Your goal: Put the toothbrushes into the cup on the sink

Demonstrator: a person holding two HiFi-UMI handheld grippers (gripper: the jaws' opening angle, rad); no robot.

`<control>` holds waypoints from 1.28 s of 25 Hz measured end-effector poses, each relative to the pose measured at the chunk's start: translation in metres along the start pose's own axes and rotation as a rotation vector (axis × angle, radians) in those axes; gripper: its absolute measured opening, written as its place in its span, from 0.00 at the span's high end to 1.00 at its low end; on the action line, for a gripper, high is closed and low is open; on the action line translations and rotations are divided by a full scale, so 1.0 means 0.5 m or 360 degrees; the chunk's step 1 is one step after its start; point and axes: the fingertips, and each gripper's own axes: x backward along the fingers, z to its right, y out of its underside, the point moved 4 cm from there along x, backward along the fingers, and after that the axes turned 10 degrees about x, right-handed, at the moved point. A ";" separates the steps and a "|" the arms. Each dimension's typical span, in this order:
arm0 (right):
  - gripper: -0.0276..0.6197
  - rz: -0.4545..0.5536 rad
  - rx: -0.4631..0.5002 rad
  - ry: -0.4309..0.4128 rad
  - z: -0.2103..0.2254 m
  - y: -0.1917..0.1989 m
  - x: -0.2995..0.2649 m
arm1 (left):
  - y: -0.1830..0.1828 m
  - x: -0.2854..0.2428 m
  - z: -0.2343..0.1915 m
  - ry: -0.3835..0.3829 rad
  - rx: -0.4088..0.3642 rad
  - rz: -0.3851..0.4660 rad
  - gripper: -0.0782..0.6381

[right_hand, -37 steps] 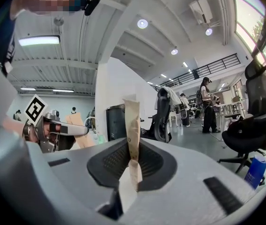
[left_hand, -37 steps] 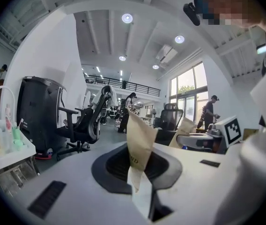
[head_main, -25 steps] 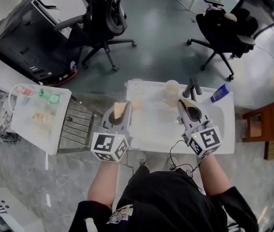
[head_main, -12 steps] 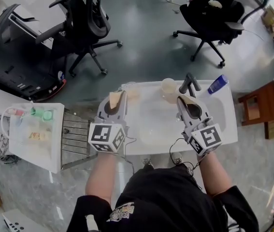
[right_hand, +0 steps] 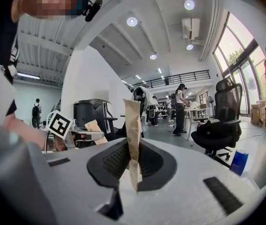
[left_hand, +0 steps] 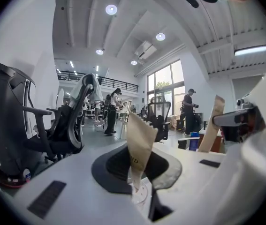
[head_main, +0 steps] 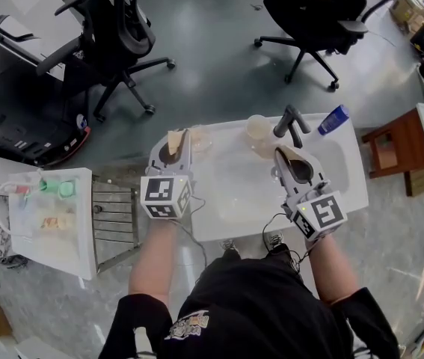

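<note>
At sink (head_main: 234, 189) left rim, left tongs (head_main: 173, 146) clamp packet (left_hand: 140, 142), right tongs (head_main: 286, 157) likewise

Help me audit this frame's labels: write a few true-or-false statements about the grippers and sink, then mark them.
1. The left hand-held gripper is shut on a tan packet. True.
2. The right hand-held gripper is empty. False: it is shut on a second packet.
3. The cup stands on the floor. False: it stands at the back of the sink, beside the faucet.
4. A blue bottle lies at the sink's far right corner. True.
</note>
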 end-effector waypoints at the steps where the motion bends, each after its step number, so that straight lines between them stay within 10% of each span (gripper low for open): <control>1: 0.90 -0.0008 -0.0001 0.0008 -0.001 0.003 -0.001 | 0.010 -0.006 -0.006 0.0001 0.0008 -0.0015 0.84; 32: 0.90 -0.0093 -0.0023 0.0126 -0.013 0.025 0.027 | 0.169 -0.064 -0.068 -0.0059 0.0194 -0.0248 0.80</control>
